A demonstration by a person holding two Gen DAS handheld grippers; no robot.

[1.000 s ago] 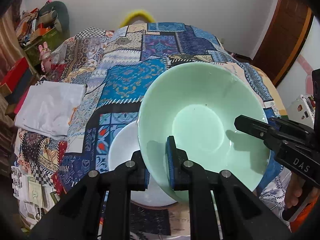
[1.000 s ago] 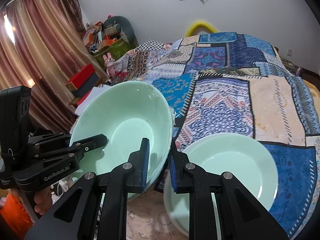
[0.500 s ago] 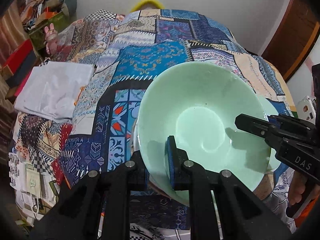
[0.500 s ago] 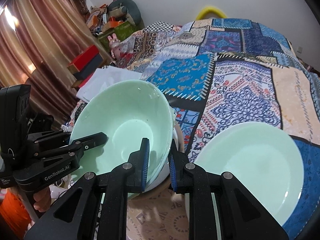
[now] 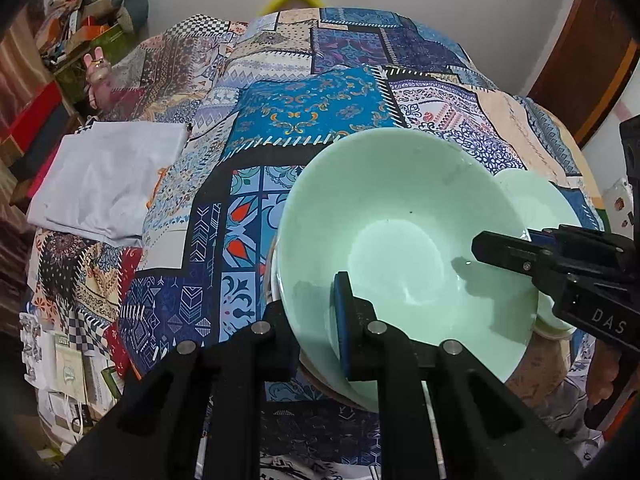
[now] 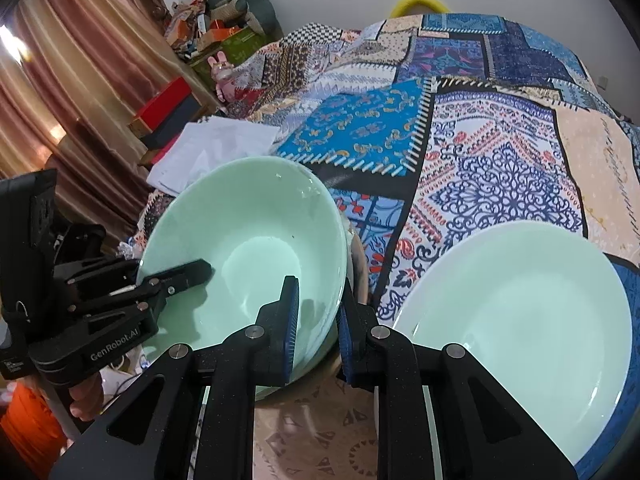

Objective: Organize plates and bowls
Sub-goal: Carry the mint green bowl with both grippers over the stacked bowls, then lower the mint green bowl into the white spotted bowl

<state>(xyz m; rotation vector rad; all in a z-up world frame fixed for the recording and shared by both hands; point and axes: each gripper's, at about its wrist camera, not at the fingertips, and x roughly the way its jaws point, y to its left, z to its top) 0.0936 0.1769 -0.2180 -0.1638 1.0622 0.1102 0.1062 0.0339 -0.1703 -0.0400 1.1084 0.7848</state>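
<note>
Plainly, both grippers share one load: the mint-green bowl (image 5: pixel 400 248), held low over the patchwork bedspread (image 5: pixel 304 108). The left gripper (image 5: pixel 316 312) has its fingers clamped on the bowl's near wall, one pad inside and the other outside. The right gripper (image 6: pixel 316 320) grips the opposite rim the same way, its inner blue pad (image 6: pixel 290 320) against the inside wall. Two opposed holds on a wide, smooth bowl likely serve to keep it level and stop it pivoting out of either pinch.

Directly under the bowl, a paler rim (image 5: pixel 276 276) peeks out on its left side. This seems to be a second bowl or dish, so the green one is probably being nested into it to form a stack. Whether the two are touching yet cannot be told, since the green bowl covers nearly all of the lower piece.

Just beside the bowl on its right lies a mint-green plate (image 6: pixel 516 320), flat on the bedspread; in the left wrist view only a sliver of it shows behind the bowl. Well apart from the bowl on its left sits a folded white cloth (image 5: pixel 108 184).

The outer finger of each gripper is partly hidden behind the bowl wall, and the bowl's underside is out of sight altogether.
</note>
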